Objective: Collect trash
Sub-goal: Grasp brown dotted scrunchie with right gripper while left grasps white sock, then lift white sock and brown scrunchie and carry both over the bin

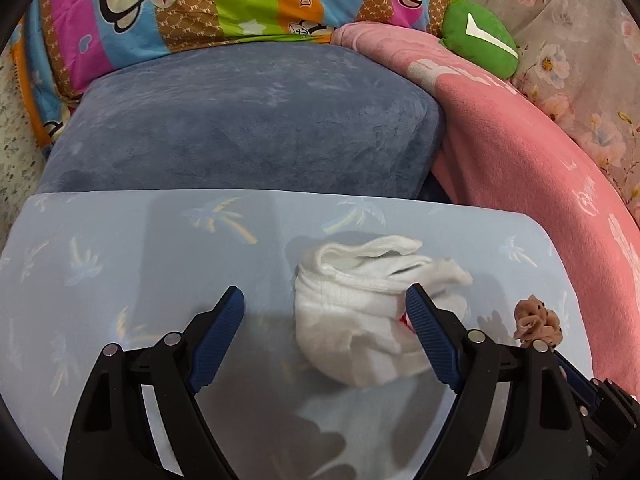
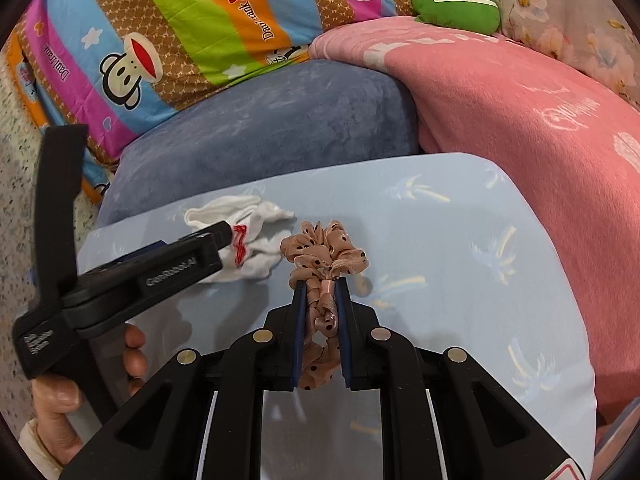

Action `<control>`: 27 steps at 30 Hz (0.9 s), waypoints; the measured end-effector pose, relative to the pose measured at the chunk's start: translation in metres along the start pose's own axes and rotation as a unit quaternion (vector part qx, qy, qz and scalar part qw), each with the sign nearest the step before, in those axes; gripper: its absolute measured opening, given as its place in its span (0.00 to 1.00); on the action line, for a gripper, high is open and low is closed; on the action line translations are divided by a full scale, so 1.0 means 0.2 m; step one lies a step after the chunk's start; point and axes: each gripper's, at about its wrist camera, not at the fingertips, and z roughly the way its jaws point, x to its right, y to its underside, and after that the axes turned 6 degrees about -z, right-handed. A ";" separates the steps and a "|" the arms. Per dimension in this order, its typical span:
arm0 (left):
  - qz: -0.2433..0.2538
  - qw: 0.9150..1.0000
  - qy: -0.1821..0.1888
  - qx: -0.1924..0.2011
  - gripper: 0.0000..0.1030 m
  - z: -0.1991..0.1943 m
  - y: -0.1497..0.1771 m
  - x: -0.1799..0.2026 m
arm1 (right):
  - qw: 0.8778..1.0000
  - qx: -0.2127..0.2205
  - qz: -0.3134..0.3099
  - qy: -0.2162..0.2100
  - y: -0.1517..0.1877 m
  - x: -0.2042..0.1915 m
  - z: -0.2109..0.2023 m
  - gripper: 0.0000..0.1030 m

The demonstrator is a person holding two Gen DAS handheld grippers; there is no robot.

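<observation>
- Peach scrunchie [image 2: 322,264] sits clamped in the right hand-held gripper [image 2: 322,292]; a thin bite could let it slip.
- White sock [image 1: 360,304] lies on the blue pillow [image 1: 120,260], between the spread left hand-held gripper [image 1: 326,300] jaws; closing may pinch pillow fabric.

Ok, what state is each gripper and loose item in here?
Left gripper: open, fingers straddling the sock.
Right gripper: shut on the scrunchie.
White crumpled sock: lying on the light blue palm-print sheet, ungrasped.
Tan polka-dot fabric scrunchie: pinched between the fingers, bunched.
</observation>
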 end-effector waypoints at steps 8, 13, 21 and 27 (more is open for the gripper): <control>0.063 0.998 0.000 0.002 0.45 0.02 0.04 0.10 | 1.000 -0.008 0.002 -0.003 0.02 -0.01 0.06 0.13; 0.073 0.997 0.027 -0.008 0.15 -0.04 0.09 0.14 | 1.000 -0.011 0.012 -0.001 0.08 0.00 0.02 0.13; 0.082 0.996 0.045 -0.005 0.14 -0.24 0.25 0.22 | 1.000 0.000 0.030 -0.002 0.21 0.04 -0.22 0.13; 0.095 0.994 0.061 0.004 0.14 -0.46 0.39 0.30 | 0.999 0.016 0.036 0.000 0.33 0.07 -0.48 0.13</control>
